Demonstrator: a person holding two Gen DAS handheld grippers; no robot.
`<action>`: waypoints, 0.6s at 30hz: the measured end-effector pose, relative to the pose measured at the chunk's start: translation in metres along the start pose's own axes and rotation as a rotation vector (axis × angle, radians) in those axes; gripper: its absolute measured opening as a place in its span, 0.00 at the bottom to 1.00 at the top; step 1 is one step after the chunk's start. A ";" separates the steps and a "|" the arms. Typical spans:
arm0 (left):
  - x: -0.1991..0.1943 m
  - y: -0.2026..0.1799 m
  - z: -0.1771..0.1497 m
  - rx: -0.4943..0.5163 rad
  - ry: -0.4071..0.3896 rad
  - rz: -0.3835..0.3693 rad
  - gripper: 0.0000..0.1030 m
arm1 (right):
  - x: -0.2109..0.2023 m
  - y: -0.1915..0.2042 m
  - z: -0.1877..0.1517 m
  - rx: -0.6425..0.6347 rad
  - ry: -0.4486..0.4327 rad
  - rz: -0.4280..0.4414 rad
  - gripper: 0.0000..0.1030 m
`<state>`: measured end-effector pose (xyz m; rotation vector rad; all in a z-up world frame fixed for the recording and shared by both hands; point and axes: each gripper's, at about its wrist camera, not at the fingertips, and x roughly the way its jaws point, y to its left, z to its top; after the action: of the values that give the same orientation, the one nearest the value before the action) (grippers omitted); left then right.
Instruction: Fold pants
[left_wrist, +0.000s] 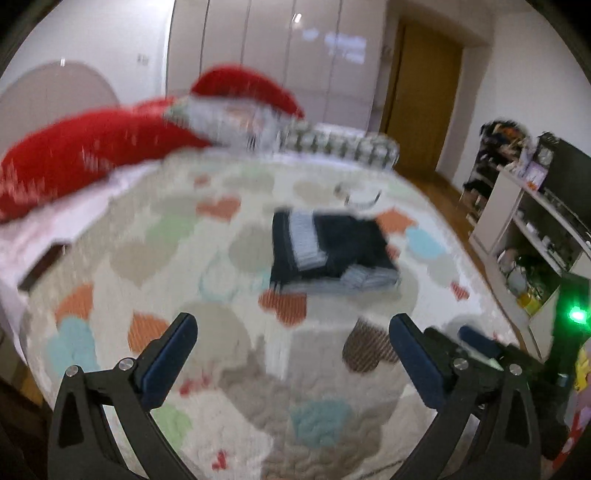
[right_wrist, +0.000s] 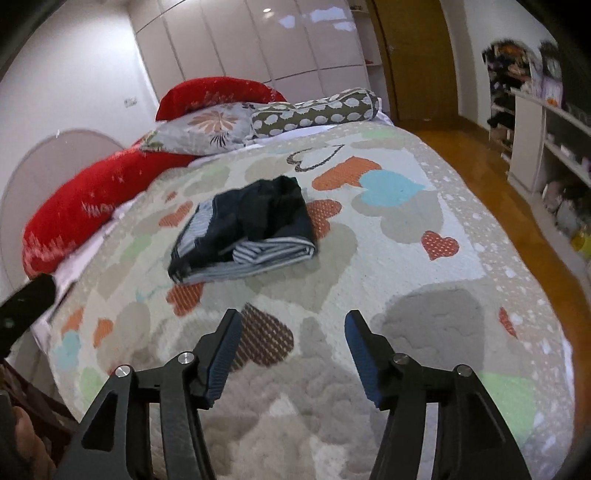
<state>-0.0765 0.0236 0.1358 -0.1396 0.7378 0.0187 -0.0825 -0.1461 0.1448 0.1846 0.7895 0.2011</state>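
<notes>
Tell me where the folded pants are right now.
The folded pants lie on the heart-patterned quilt, mid-bed, ahead of both open hand-held grippers and short of the pillows.

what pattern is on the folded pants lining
Fine grey and white stripes against dark navy pants; the right wrist view shows it best.

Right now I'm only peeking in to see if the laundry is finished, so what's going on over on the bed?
A person is working with two handheld grippers over the heart-patterned quilted bedspread. The dark navy pants with striped lining lie folded in a compact bundle on the bedspread, and nothing is touching them. The left gripper and the right gripper are both open and empty, on the near side of the bundle. Red pillows lie at the head of the bed. The folding looks done.
</notes>
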 end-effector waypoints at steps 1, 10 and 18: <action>0.004 0.003 -0.003 -0.013 0.021 0.000 1.00 | 0.000 0.003 -0.002 -0.024 0.001 -0.017 0.63; 0.020 0.003 -0.015 -0.022 0.088 0.015 1.00 | 0.012 0.007 -0.009 -0.050 0.043 -0.037 0.64; 0.022 0.000 -0.018 0.003 0.106 0.003 1.00 | 0.011 0.020 -0.015 -0.087 0.044 -0.030 0.66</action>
<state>-0.0718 0.0206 0.1077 -0.1377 0.8442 0.0133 -0.0885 -0.1225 0.1319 0.0860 0.8251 0.2113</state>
